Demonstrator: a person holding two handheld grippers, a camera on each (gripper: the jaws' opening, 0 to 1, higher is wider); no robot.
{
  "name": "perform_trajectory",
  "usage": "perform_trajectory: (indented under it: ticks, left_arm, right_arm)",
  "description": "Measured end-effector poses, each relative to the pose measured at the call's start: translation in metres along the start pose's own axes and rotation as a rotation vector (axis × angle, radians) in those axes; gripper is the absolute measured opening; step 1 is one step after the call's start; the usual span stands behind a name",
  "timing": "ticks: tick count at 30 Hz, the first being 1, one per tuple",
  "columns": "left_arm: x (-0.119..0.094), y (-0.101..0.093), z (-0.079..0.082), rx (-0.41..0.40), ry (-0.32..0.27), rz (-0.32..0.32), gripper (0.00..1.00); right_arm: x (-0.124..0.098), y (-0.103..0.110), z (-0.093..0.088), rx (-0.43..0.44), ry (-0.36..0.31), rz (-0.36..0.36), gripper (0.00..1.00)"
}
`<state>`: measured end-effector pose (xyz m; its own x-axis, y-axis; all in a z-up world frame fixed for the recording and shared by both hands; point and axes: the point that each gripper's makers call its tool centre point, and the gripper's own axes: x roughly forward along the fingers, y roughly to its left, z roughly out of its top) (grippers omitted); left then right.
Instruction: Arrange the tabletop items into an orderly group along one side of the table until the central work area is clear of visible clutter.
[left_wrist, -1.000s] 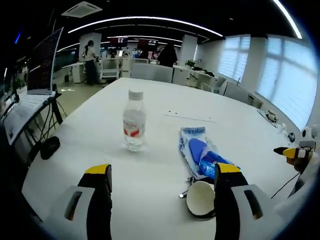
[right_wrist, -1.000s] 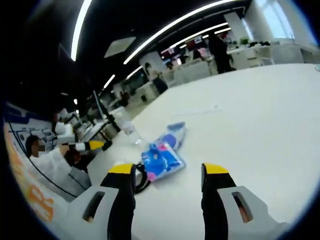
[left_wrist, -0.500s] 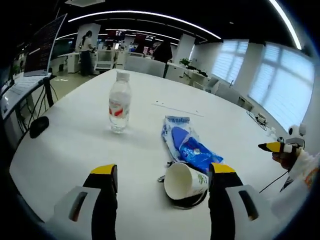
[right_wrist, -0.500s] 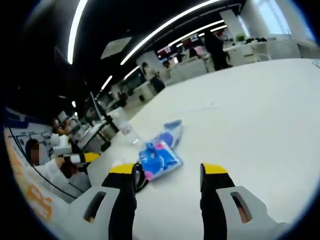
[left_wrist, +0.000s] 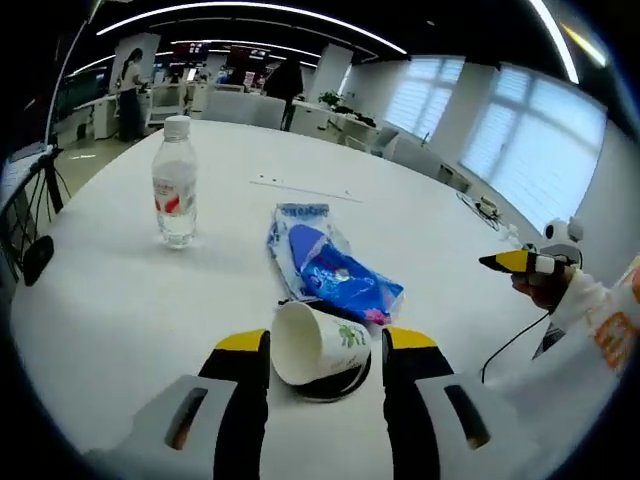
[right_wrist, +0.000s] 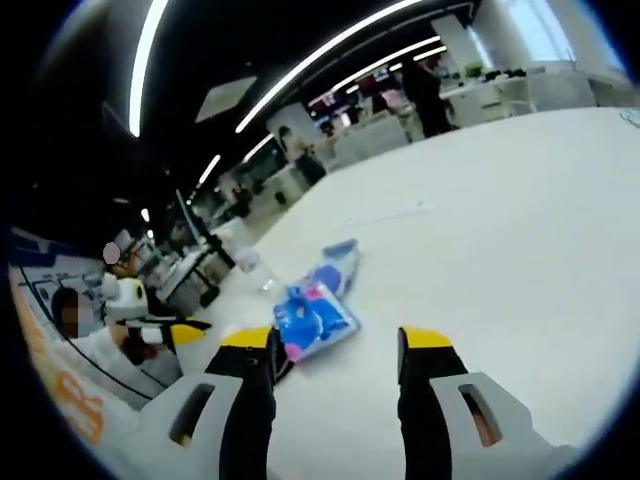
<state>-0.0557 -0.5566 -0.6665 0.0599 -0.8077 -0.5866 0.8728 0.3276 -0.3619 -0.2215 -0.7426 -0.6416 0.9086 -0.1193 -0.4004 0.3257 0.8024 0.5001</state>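
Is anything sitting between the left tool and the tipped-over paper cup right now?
Nothing visible does. The paper cup lies on its side on the table, right between the open jaws of the left tool. The blue snack bag lies just beyond the cup, not in front of it.

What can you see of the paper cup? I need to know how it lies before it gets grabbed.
The paper cup is white, with a small green print on its side. It lies tipped over on the white table, its open mouth toward the camera, over a dark round thing I cannot identify. It sits between the open jaws of the left hand-held gripper, which are close on either side; contact is unclear. Its far end is against the blue snack bag.
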Motion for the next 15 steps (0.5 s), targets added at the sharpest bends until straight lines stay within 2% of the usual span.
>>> perform_trajectory:
  ticks: [3, 6, 9, 12, 15]
  left_arm:
    - [0.008, 0.0, -0.003, -0.008, 0.035, 0.0, 0.45]
    - [0.017, 0.001, -0.01, -0.013, 0.086, 0.006, 0.42]
    - [0.024, 0.005, -0.015, -0.013, 0.127, 0.007, 0.31]
    - [0.028, 0.005, -0.016, -0.017, 0.132, 0.011, 0.24]
    - [0.03, 0.006, -0.021, 0.028, 0.163, 0.014, 0.07]
  right_arm:
    - [-0.001, -0.001, 0.0, 0.017, -0.007, 0.0, 0.47]
    - [-0.002, -0.002, -0.001, 0.02, -0.007, -0.003, 0.47]
    - [-0.005, -0.004, 0.0, 0.027, -0.013, -0.008, 0.47]
    - [-0.006, -0.006, 0.002, 0.033, -0.019, -0.014, 0.47]
    - [-0.007, -0.008, 0.002, 0.041, -0.023, -0.018, 0.46]
